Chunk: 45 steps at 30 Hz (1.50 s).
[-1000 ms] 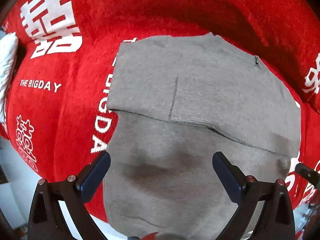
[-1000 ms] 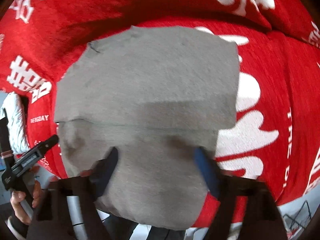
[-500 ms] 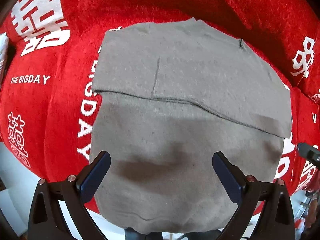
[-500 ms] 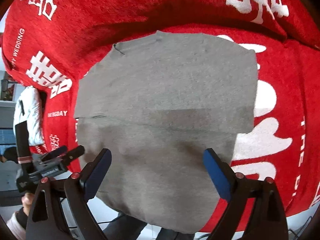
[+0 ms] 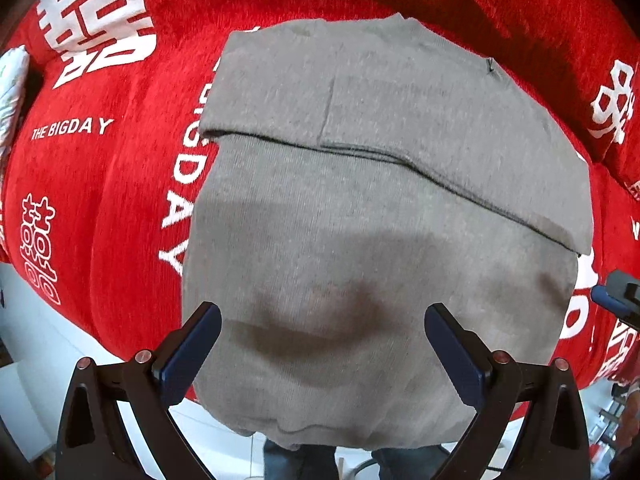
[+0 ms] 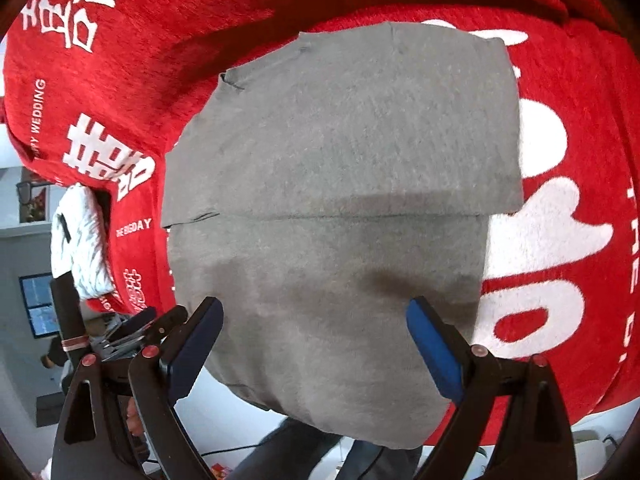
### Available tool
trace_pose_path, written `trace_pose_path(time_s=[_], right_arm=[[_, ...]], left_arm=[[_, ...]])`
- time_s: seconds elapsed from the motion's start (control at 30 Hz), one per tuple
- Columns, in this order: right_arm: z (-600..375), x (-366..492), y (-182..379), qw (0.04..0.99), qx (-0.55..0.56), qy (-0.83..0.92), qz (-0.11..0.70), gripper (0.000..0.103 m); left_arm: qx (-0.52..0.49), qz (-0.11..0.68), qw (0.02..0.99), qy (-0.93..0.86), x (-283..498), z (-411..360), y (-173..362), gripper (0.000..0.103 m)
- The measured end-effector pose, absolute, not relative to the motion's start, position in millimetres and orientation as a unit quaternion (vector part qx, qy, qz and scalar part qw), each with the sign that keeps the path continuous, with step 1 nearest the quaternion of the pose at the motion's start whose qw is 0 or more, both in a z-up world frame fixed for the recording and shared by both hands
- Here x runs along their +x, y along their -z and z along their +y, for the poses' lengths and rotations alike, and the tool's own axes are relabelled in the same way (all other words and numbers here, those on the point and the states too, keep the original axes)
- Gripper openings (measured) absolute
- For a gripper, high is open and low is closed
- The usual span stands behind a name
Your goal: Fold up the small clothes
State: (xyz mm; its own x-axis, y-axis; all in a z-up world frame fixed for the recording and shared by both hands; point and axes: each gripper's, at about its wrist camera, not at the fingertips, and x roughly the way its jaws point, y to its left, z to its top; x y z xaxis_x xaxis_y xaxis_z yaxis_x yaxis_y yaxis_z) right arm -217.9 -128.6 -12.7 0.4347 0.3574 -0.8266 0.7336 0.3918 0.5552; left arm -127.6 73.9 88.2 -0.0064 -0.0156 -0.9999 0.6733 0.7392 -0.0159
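A grey knit garment lies on a red cushion, its far part folded over toward me, with the fold's edge running across the middle. Its near hem hangs over the cushion's front edge. It also shows in the right wrist view. My left gripper is open and empty, above the near part of the garment. My right gripper is open and empty, also above the near part. The left gripper shows at the lower left of the right wrist view.
The red cushion with white lettering lies under the garment, with a red backrest behind. A white cloth lies at the left. The person's legs stand below the front edge.
Both grippers have drawn back toward me from the garment and stay open. The folded garment lies still.
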Motion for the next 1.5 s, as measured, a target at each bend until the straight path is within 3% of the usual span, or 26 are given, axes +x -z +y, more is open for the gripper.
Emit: trace_pose_path(time_s=[0.1,0.83,1.5], right_arm=[[-125.6,-219.6,12.4,0.66,0.536,0.147,0.504,0.103],[-72.4,-240.8,19.0,0.647,0.57,0.201,0.466,0.103],[26.4,-342.2,98.6,0.564,0.586,0.189,0.551,0.103]], left_arm=[[0.247,0.661,0.658,0.264,-128.4,77.2,-88.7,0.102],[0.249,0.655,0.663,0.265,-117.4,170.3,-79.2,0.102],[0.239,0.723,0.579,0.29,-161.8,241.9,5.4,0.102]])
